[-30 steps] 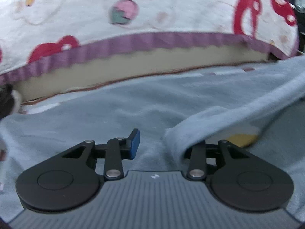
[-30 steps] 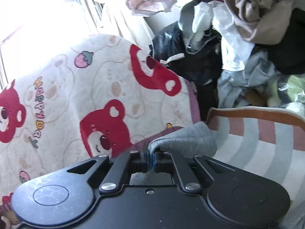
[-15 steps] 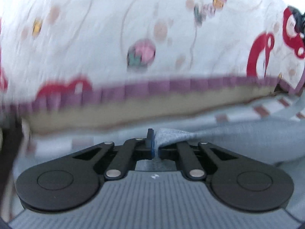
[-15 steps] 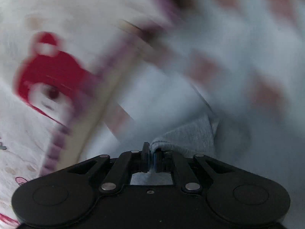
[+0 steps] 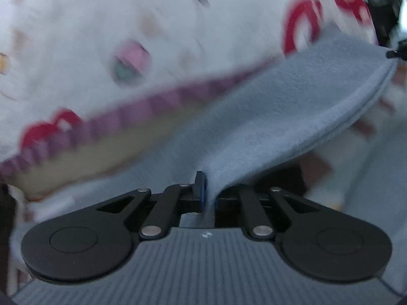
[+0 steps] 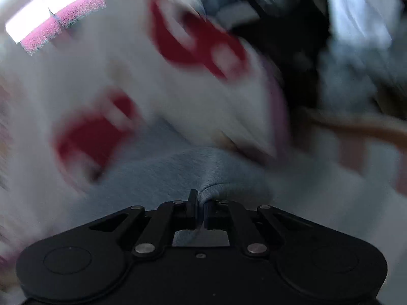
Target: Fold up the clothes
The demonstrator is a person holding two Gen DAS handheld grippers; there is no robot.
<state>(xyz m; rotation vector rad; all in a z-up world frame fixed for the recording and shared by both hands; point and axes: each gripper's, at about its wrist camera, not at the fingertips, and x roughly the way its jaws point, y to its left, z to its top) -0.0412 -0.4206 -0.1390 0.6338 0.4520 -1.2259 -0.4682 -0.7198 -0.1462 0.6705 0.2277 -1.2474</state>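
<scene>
- I count one soft light-grey fleece garment [image 5: 267, 117]. It hangs in the air between my two tools, stretched from one to the other above the bed, and its doubled lower edge sags in a curve.
- In the right wrist view the same grey cloth [image 6: 178, 170] bunches into a small ridge just ahead of the tool.
- I have two tools in play. The left gripper [image 5: 206, 193] has its jaws closed on a pinch of the garment's edge; the blue-faced pad [image 5: 199, 188] presses flat against the fabric, which rises up and away to the right.
- The right gripper [image 6: 200, 212] has its jaws clamped on a fold of the same garment, with cloth showing both in front of and behind the pinch.
- At the far right edge of the left wrist view, a small dark tip holds the garment's other end; I cannot tell more, it is too small and blurred.
- Behind the garment lies one white plush blanket printed with red bears and pink strawberries [image 5: 127, 38], edged with a purple ribbed trim [image 5: 122, 117], with a beige band below it.
- The bed surface underneath shows a pale sheet with reddish-brown stripes [image 6: 356, 152].
- Beyond the blanket, the right wrist view shows a dark heap of other clothes [image 6: 343, 50], badly blurred, and a bright window [image 6: 38, 12] at the upper left.
</scene>
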